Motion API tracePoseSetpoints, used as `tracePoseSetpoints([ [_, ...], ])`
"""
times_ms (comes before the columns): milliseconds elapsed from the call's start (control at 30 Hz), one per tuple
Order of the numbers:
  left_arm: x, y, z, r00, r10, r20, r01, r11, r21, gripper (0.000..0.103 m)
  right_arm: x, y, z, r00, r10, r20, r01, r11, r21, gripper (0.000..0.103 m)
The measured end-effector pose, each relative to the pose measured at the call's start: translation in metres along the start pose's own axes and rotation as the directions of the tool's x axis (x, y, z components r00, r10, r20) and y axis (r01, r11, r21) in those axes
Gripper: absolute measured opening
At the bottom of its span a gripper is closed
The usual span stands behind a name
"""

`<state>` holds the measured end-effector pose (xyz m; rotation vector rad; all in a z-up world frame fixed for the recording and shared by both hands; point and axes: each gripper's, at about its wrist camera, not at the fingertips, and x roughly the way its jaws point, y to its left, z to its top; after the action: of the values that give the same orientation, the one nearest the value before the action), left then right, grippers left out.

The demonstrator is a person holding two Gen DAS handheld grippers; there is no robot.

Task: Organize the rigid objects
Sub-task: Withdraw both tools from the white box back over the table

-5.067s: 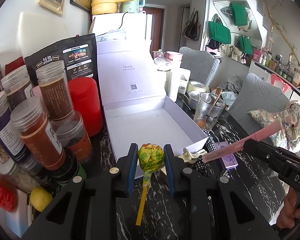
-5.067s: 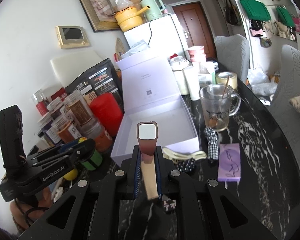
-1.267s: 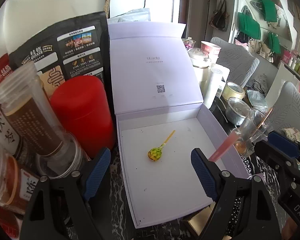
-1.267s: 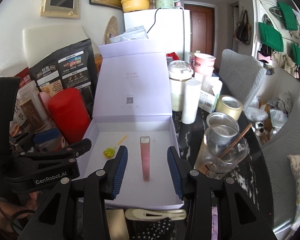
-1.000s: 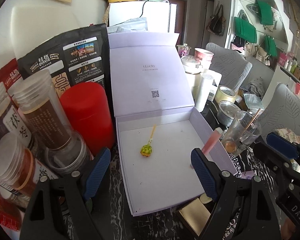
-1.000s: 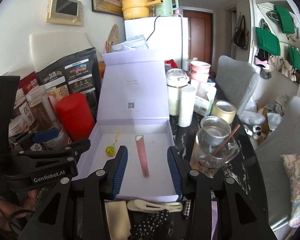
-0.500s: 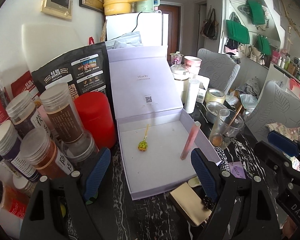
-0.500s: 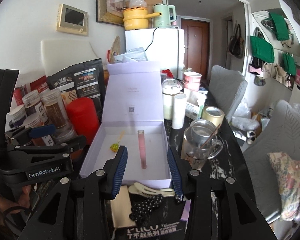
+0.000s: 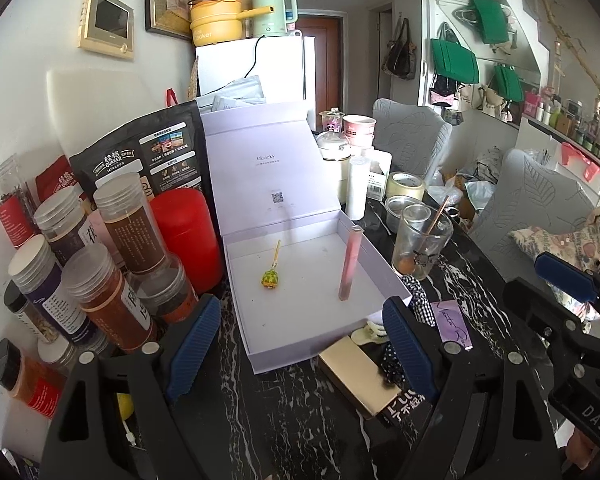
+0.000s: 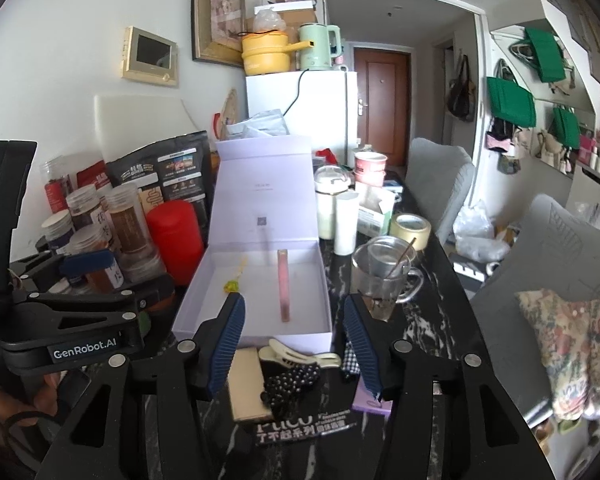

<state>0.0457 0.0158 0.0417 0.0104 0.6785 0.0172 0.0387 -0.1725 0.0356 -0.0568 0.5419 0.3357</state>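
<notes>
Both grippers hang over the near edge of the black marbled tabletop (image 9: 284, 420), nothing between the fingers of either. Left gripper (image 9: 300, 344): fingers wide apart, having just spread a little further; blue pads bare. Right gripper (image 10: 292, 340): fingers apart, narrower gap than the left, also just been opening; nothing pinched. Ahead of both pairs of fingers stands the open lilac box (image 9: 260, 360), lid upright at its far side. Inside the box, well apart from each other: a lollipop (image 9: 271, 278) with a green-yellow wrapper, stick pointing toward the lid, lying ahead of the left gripper's left finger; and a slim pink tube (image 9: 350, 264), lying lengthwise nearer the box's right wall, roughly ahead of the gap between the right gripper's fingers in the right wrist view. Between the right gripper's fingers and the box front, on the tabletop: a gold flat case (image 10: 246, 384), a cream hair clip (image 10: 296, 356), a black polka-dot fabric piece (image 10: 290, 384). Just past the right finger, a purple card (image 10: 366, 400). Left of the box, a red canister (image 9: 184, 232) and a cluster of clear jars (image 9: 100, 280). Right of the box, a glass mug (image 10: 384, 276) with a stick in it.
</notes>
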Motion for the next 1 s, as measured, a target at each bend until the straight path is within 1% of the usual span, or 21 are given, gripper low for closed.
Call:
tracePoseSetpoints([
  [33, -0.002, -0.001, -0.002, 1.000, 0.002, -0.001, -0.002, 1.000, 0.003, 0.096, -0.003, 0.000, -0.002, 1.000, -0.003, 0.001, 0.002, 1.000, 0.004, 0.053],
  [100, -0.006, -0.001, -0.006, 1.000, -0.002, 0.008, 0.002, 1.000, 0.007, 0.101, -0.009, -0.002, -0.006, 1.000, -0.010, 0.004, 0.010, 1.000, 0.017, 0.063],
  [167, -0.009, -0.002, -0.011, 1.000, -0.004, 0.004, 0.004, 1.000, 0.010, 0.101, -0.015, -0.001, -0.010, 1.000, -0.021, 0.010, 0.021, 1.000, 0.023, 0.066],
  [233, -0.011, -0.003, -0.015, 1.000, -0.011, -0.004, 0.011, 1.000, 0.018, 0.101, -0.022, -0.001, -0.014, 0.999, -0.031, 0.014, 0.030, 0.999, 0.025, 0.067],
  [300, -0.015, -0.005, -0.020, 1.000, -0.013, -0.008, 0.013, 1.000, 0.023, 0.101, -0.028, -0.001, -0.018, 0.999, -0.039, 0.012, 0.038, 0.999, 0.032, 0.073],
  [367, -0.019, -0.006, -0.027, 1.000, -0.021, -0.012, 0.021, 0.999, 0.025, 0.101, -0.034, -0.001, -0.022, 0.999, -0.047, 0.011, 0.047, 0.998, 0.037, 0.075],
  [467, -0.024, -0.010, -0.037, 0.999, -0.040, -0.030, 0.041, 0.998, 0.037, 0.101, -0.043, -0.002, -0.031, 0.999, -0.054, 0.005, 0.053, 0.997, 0.051, 0.076],
  [567, -0.028, -0.013, -0.047, 0.998, -0.038, -0.041, 0.040, 0.998, 0.039, 0.101, -0.052, -0.002, -0.041, 0.998, -0.068, -0.003, 0.068, 0.996, 0.064, 0.079],
  [867, -0.040, -0.026, -0.068, 0.990, -0.130, -0.050, 0.133, 0.990, 0.054, 0.101, -0.071, -0.007, -0.069, 0.995, -0.095, -0.019, 0.097, 0.988, 0.124, 0.079],
  [1000, -0.039, -0.034, -0.077, 0.989, -0.130, -0.071, 0.136, 0.987, 0.081, 0.101, -0.076, -0.008, -0.080, 0.993, -0.111, -0.030, 0.114, 0.984, 0.137, 0.079],
])
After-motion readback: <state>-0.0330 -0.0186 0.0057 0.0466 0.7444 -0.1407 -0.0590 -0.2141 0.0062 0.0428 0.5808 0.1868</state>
